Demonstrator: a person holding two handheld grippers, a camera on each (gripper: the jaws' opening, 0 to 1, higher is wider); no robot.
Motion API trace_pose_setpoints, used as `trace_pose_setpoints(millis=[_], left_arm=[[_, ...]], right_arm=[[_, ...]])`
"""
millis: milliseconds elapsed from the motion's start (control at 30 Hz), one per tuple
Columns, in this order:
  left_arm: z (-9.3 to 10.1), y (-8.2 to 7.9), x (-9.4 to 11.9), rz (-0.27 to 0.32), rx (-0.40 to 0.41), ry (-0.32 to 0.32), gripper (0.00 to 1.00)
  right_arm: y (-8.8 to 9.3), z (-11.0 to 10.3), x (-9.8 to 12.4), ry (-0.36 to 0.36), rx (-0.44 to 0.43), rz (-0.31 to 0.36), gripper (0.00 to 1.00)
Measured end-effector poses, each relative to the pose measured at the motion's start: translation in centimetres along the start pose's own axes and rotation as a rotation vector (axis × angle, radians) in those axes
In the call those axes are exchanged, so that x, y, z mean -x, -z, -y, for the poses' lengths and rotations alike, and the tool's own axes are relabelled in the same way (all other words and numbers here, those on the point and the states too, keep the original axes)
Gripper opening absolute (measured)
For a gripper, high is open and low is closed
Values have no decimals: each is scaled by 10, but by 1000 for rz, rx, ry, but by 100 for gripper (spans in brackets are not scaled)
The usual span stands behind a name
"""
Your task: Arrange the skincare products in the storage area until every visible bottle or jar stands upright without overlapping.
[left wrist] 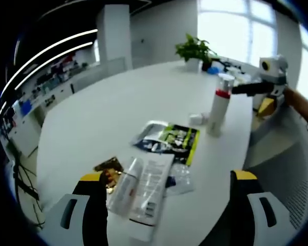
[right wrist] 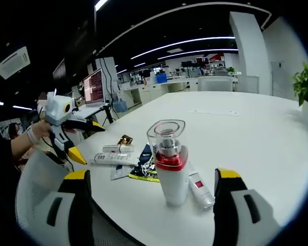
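One spray bottle (right wrist: 169, 161) is standing upright at frame centre on the white counter (right wrist: 256, 133). A small tube (right wrist: 200, 190) is lying beside its base, and two larger tubes (left wrist: 138, 189) are lying overlapped by sachets (left wrist: 172, 139) at lower centre. Left claw (left wrist: 167, 192) and right claw (right wrist: 151, 195) are both gaping apart, holding nothing; most of the work is waiting.

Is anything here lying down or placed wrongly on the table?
Yes. The white tubes lie flat on the table among sachets, and a small bottle lies on its side beside the upright spray bottle.
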State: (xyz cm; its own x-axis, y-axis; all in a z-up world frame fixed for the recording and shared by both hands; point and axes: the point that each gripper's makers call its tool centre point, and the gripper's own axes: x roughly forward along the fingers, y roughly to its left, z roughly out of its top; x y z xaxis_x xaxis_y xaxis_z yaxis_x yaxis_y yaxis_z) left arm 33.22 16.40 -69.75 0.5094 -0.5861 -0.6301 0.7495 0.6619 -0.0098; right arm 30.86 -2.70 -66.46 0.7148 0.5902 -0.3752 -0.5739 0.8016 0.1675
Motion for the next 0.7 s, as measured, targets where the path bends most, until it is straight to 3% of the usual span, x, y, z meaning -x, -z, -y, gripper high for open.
trace_pose_setpoints(millis=[133, 200, 300, 500, 700], left_arm=[[0, 12, -4, -61, -17, 15, 94], [0, 20, -8, -96, 2, 35, 91], [-3, 28, -15, -138, 27, 46, 84], [-8, 28, -24, -163, -12, 35, 71], [-7, 30, -34, -199, -52, 54, 65]], right_arm=[[0, 0, -1, 3, 2, 0, 99], [-6, 0, -1, -1, 0, 33, 99], [-3, 3, -1, 15, 11, 18, 99], [-4, -3, -3, 9, 70, 17, 99], [-1, -2, -4, 4, 51, 5, 100]])
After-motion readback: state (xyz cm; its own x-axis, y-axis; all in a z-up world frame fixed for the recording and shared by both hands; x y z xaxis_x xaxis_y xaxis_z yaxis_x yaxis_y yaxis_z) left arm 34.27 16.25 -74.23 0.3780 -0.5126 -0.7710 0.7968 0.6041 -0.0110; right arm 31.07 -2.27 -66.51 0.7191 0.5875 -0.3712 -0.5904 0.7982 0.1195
